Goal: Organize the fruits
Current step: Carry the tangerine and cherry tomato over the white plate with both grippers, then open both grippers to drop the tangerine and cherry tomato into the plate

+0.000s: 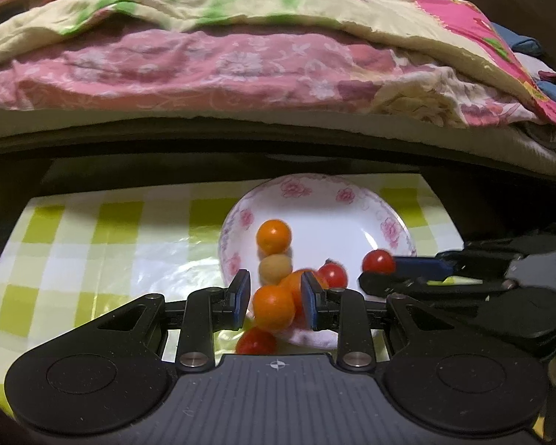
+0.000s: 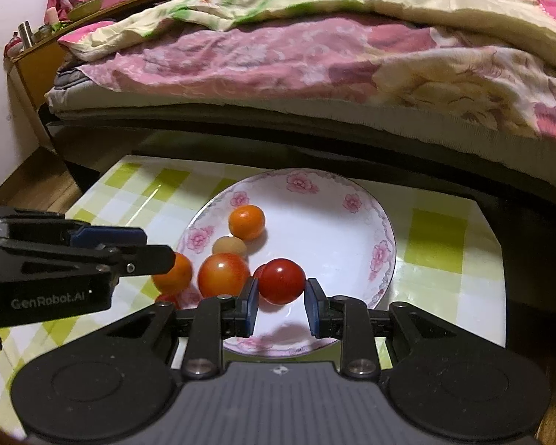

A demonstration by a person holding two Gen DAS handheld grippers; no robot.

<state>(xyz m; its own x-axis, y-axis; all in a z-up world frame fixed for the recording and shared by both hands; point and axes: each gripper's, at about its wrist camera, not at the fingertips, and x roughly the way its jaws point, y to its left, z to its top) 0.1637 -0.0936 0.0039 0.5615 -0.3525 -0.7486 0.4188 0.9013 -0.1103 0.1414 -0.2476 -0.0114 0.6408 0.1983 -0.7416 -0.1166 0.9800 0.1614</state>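
So this was mid-transfer, both hands bringing fruit to the flowered plate [image 2: 383, 222] on the green-checked tablecloth [image 1: 92, 230]. The left gripper [image 1: 276, 298] was clamped narrow on an orange fruit [image 1: 273, 306], hanging right at the near rim of the plate. The right gripper [image 2: 281, 300] had a red tomato [image 2: 281, 280] between its blue pads [image 2: 251, 306], closed down tight, and in its own view it sat over the white middle of the plate with a shadow underneath, so I'd say it was a bit off the surface.

Already on the plate: another orange one [image 2: 247, 221] toward the back, a pale beige fruit [image 2: 229, 246] just in front of it, and a bigger reddish-orange one [image 2: 223, 275] near the front rim. One more red tomato [image 1: 255, 342] showed low in the left view, below the held orange; couldn't tell if it was on the cloth or on the rim.

Next move, as I read it: lower each piece to a free patch and open slowly. These things are round and the plate is smooth, so anything dropped from height would probably roll into the others or off the edge. The two grippers were close together too, so letting go one at a time seemed smarter.
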